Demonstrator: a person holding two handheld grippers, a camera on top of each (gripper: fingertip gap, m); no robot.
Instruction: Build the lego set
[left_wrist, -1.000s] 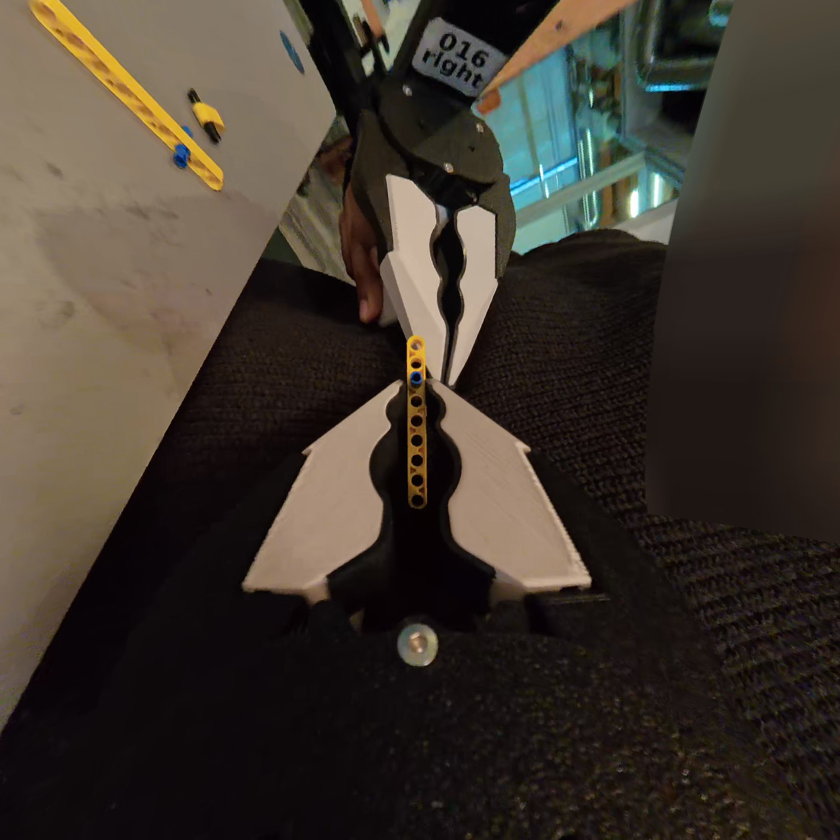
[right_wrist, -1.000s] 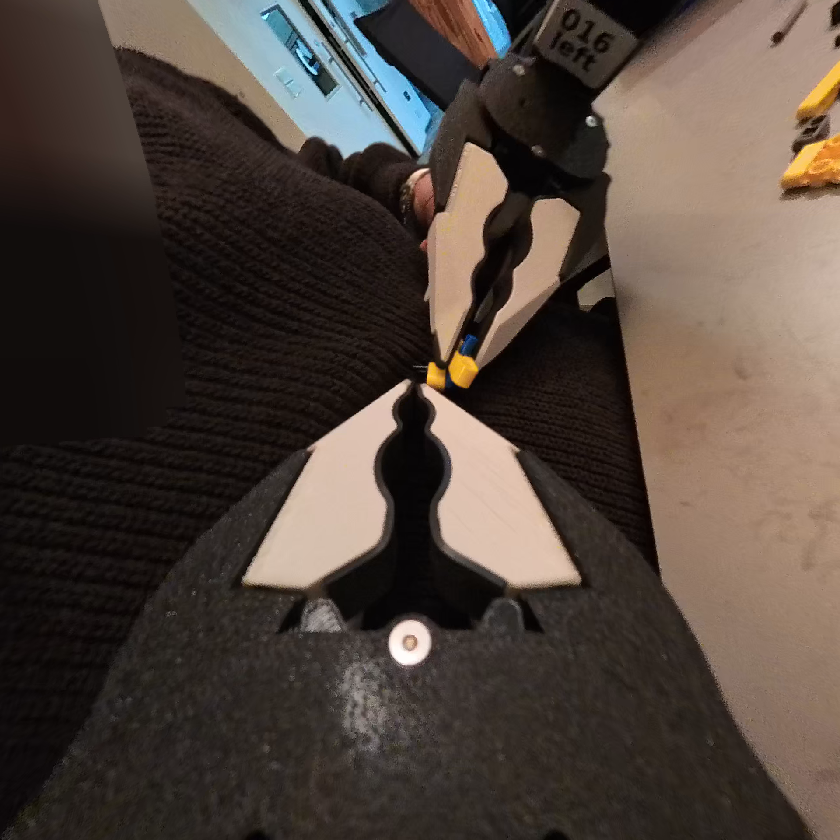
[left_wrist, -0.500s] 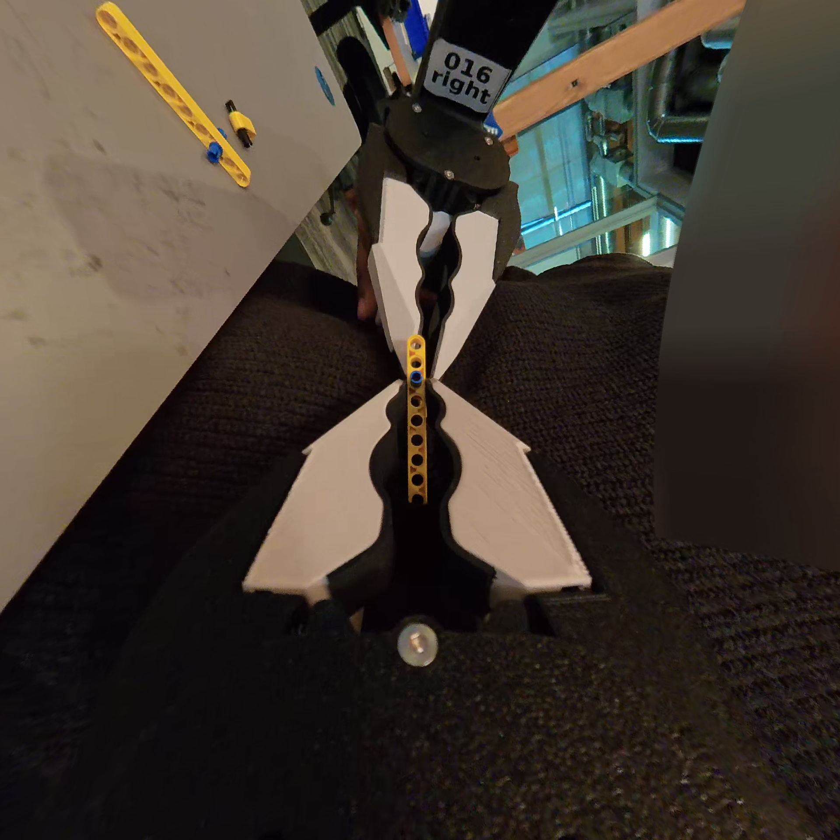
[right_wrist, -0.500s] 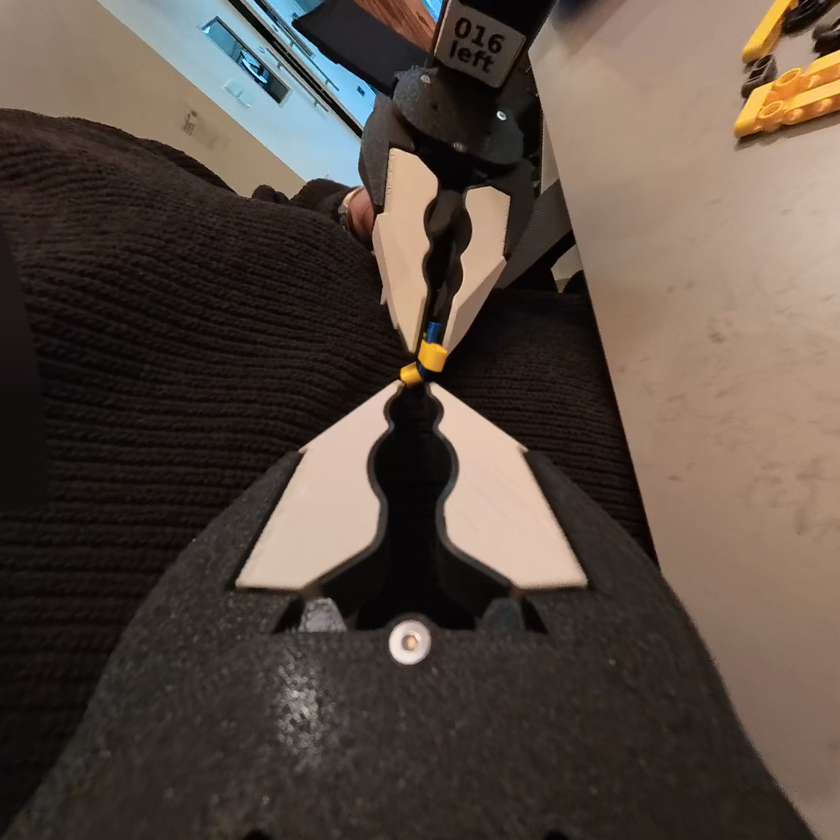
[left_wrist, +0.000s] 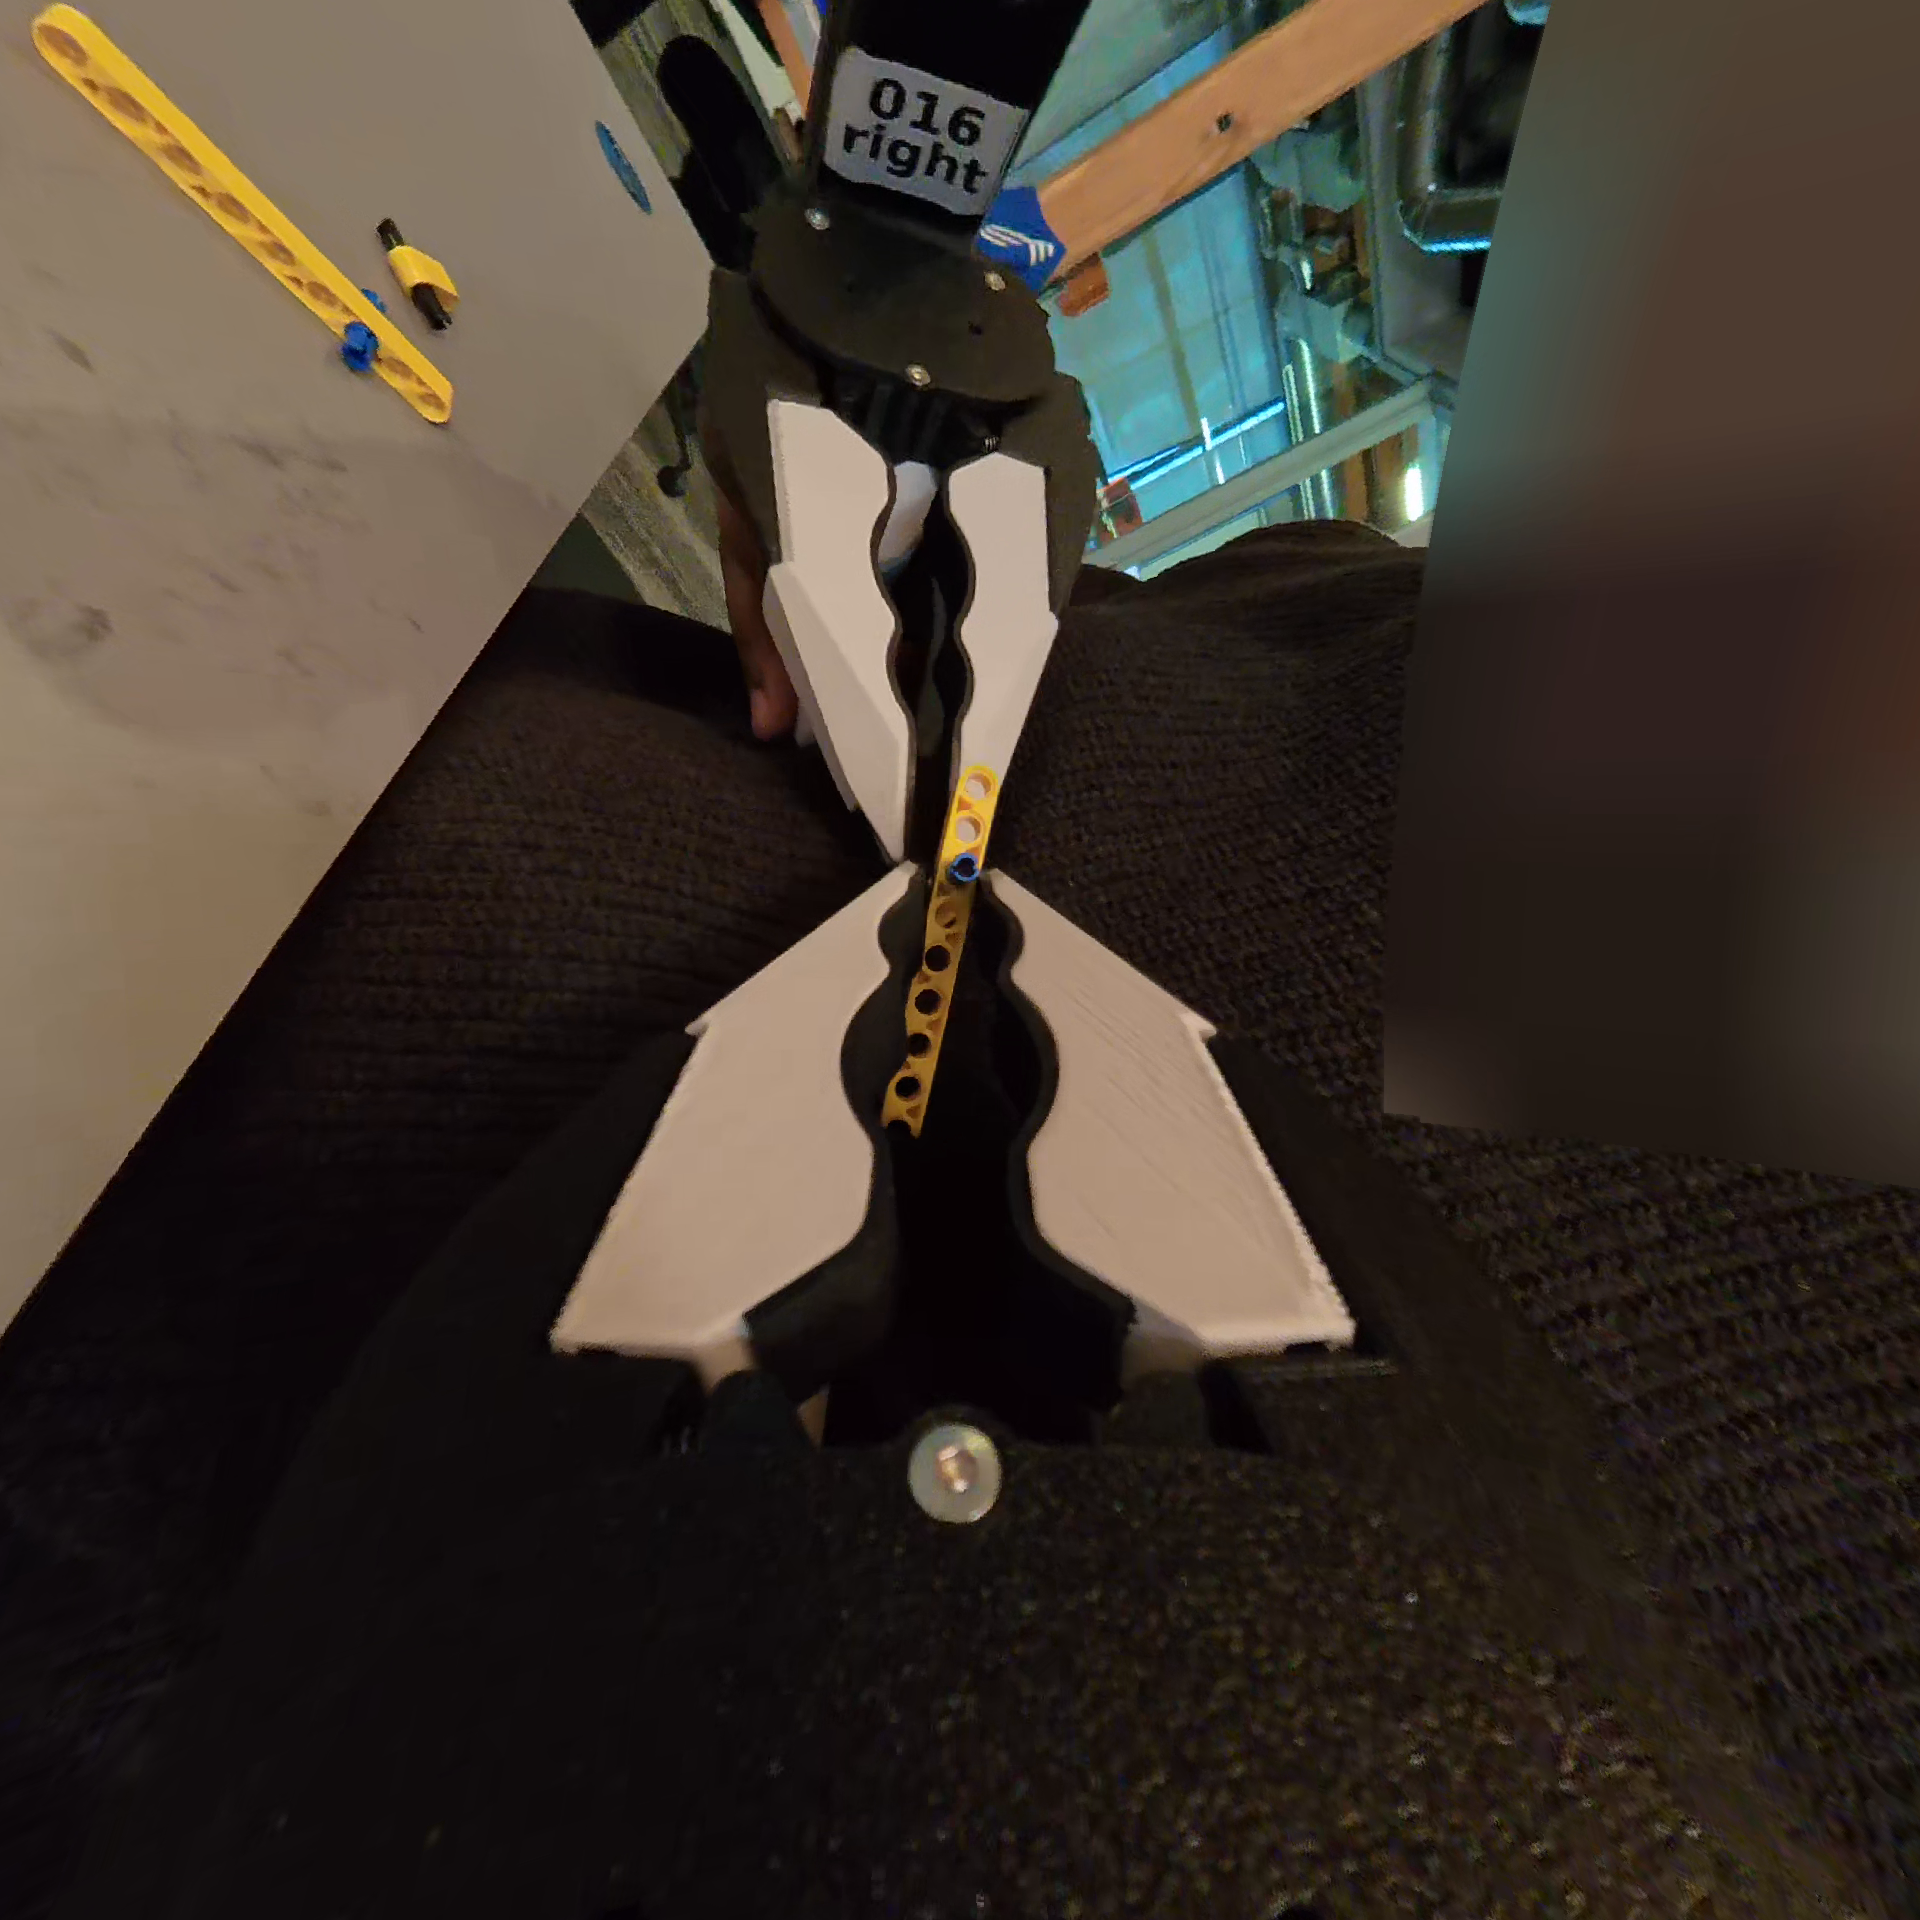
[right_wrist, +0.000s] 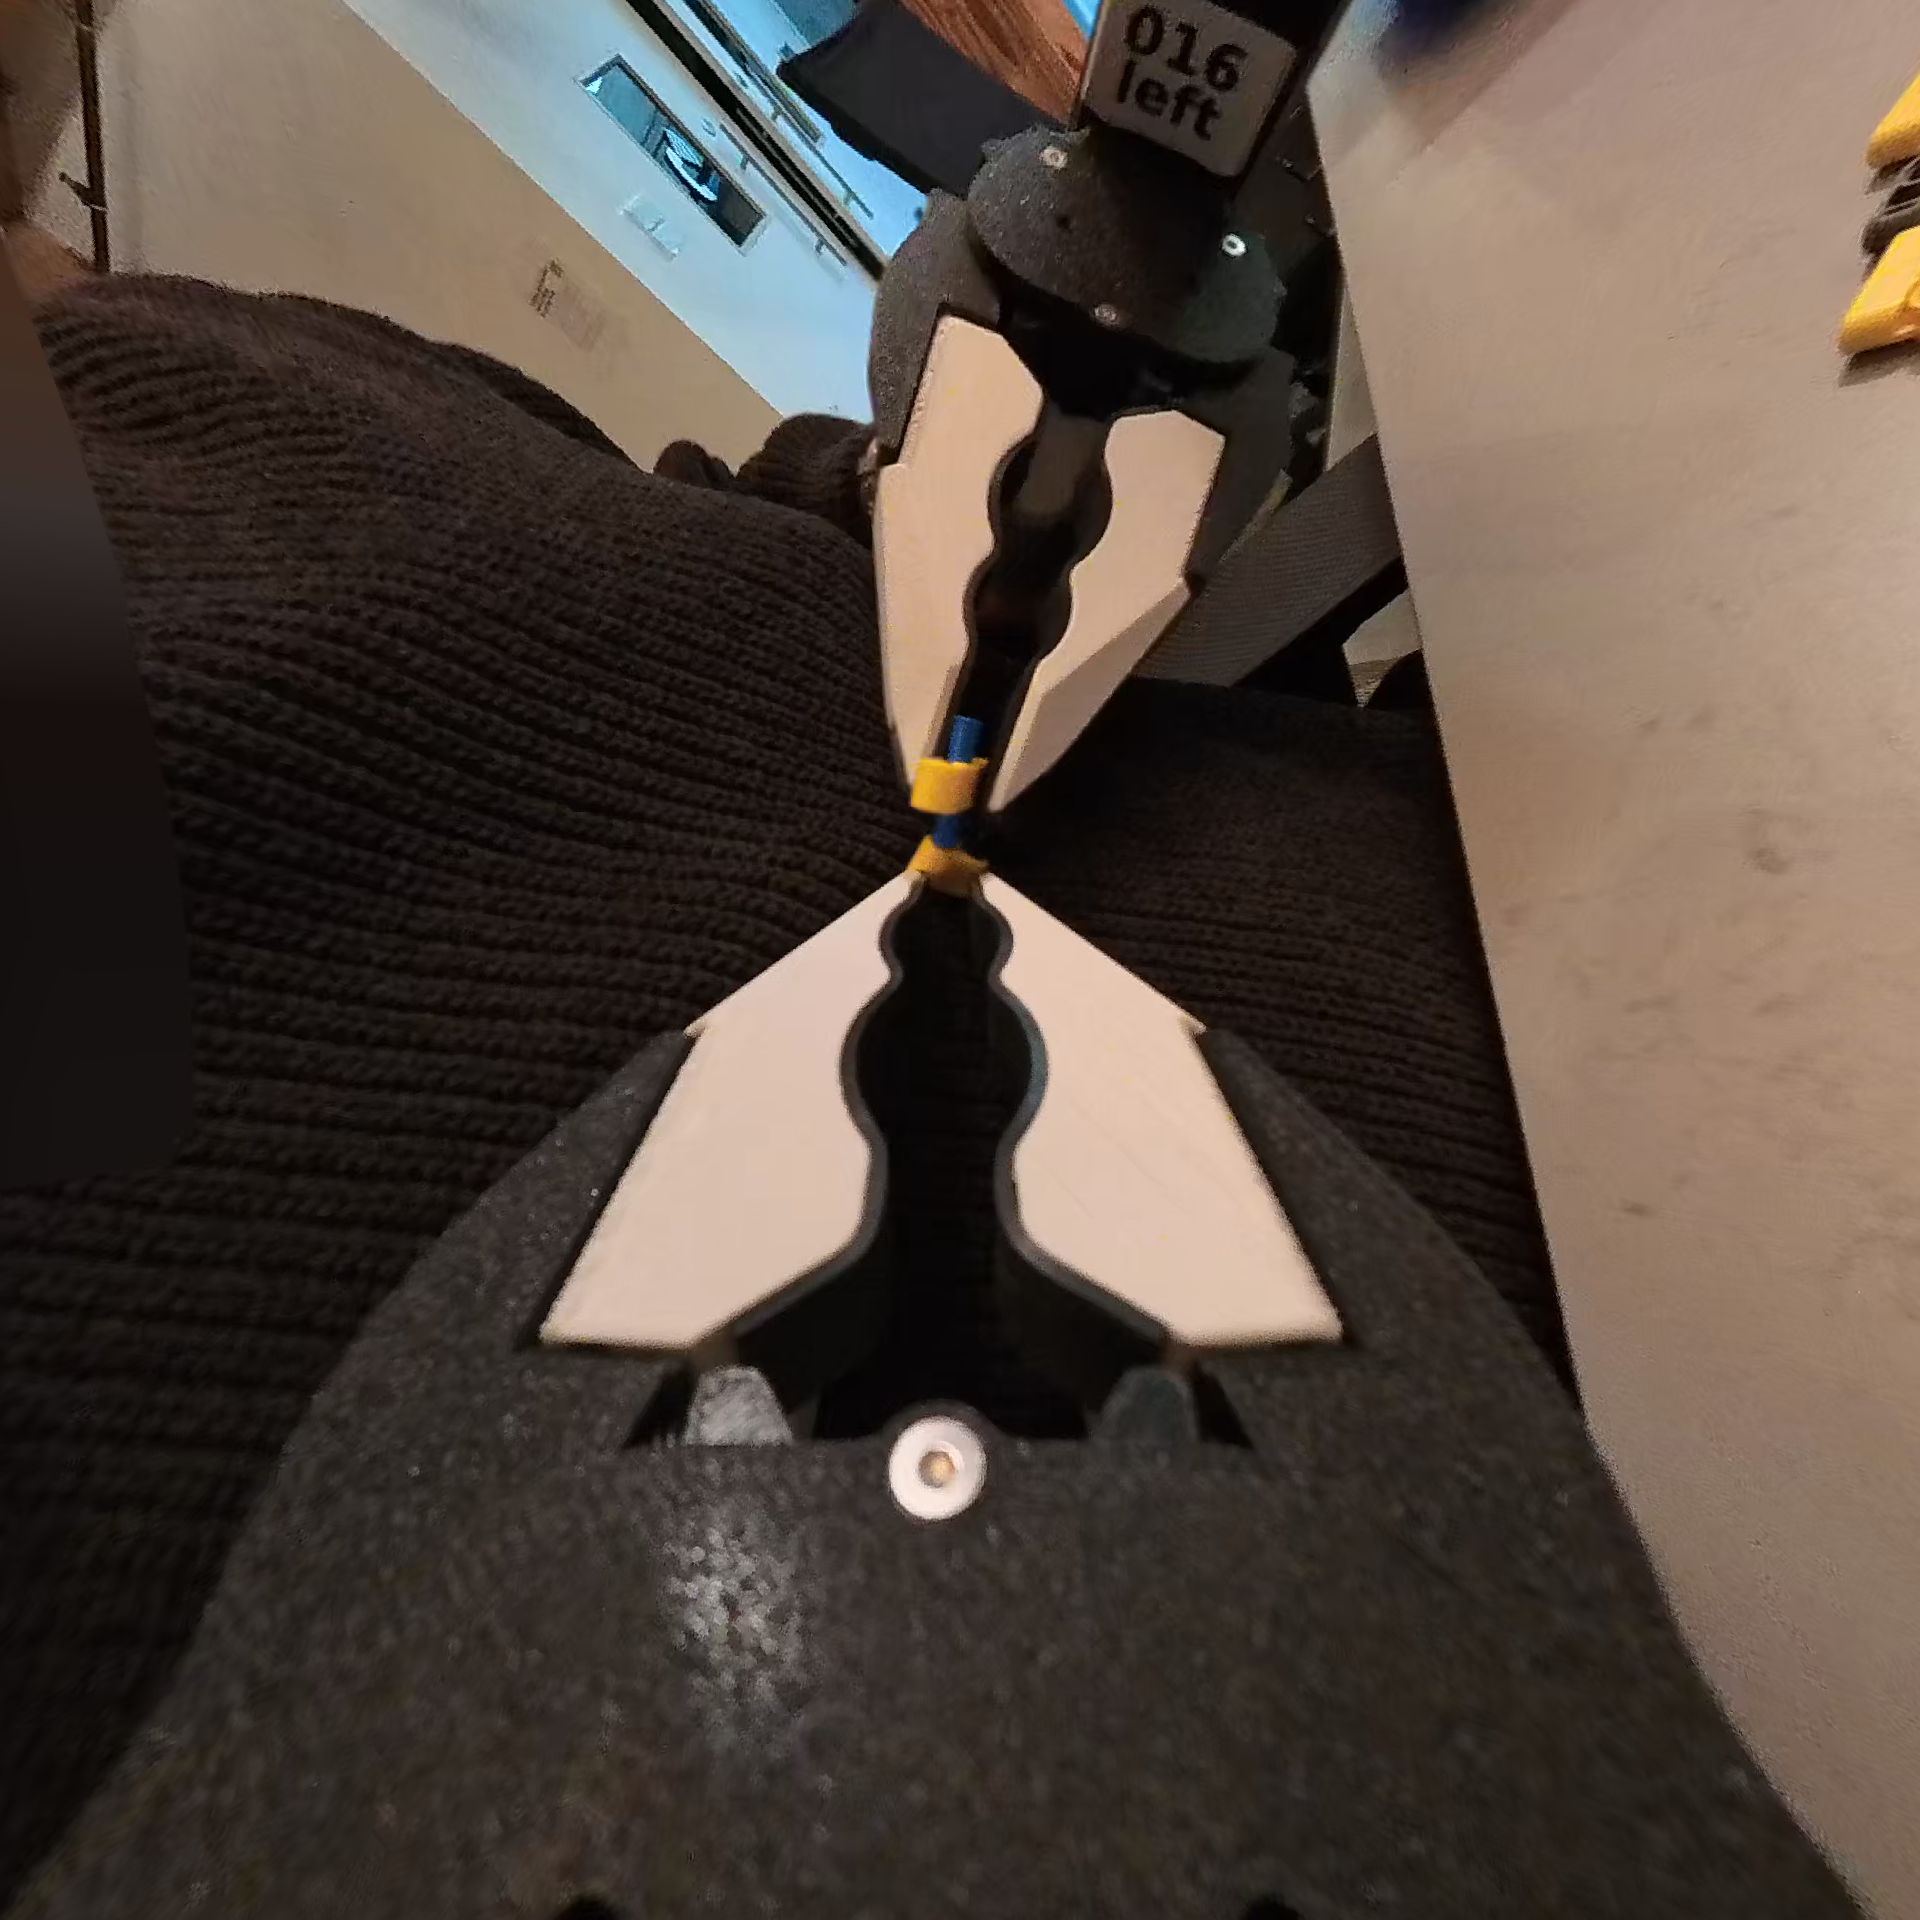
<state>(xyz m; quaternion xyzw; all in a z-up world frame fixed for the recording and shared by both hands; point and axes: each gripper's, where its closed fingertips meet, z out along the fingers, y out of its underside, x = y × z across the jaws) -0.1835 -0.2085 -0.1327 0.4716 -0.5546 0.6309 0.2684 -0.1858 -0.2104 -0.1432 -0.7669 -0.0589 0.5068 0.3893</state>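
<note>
My left gripper (left_wrist: 945, 881) is shut on a short yellow perforated beam (left_wrist: 928, 997) that has a blue pin (left_wrist: 964, 868) in a hole near its far end. The beam leans to the right between the fingers. My right gripper (left_wrist: 920, 847) faces it tip to tip, above a person's black knit sweater (left_wrist: 623, 883). In the right wrist view my right gripper (right_wrist: 948, 881) is shut on a small yellow connector (right_wrist: 940, 860), mostly hidden by the tips. It sits against the blue pin below the beam's edge (right_wrist: 943, 784), which the left gripper (right_wrist: 956, 790) holds.
A grey table (left_wrist: 260, 623) lies to the left. On it are a long yellow beam (left_wrist: 239, 208) with a blue pin and a small yellow connector on a black axle (left_wrist: 419, 275). More yellow parts (right_wrist: 1886, 312) lie on the table (right_wrist: 1662, 831) in the right wrist view. Both grippers' tips are close together, under 4 cm apart.
The two grippers have lined up tip to tip and the small yellow connector now meets the blue pin. The beam has tilted to the right in my left gripper.
</note>
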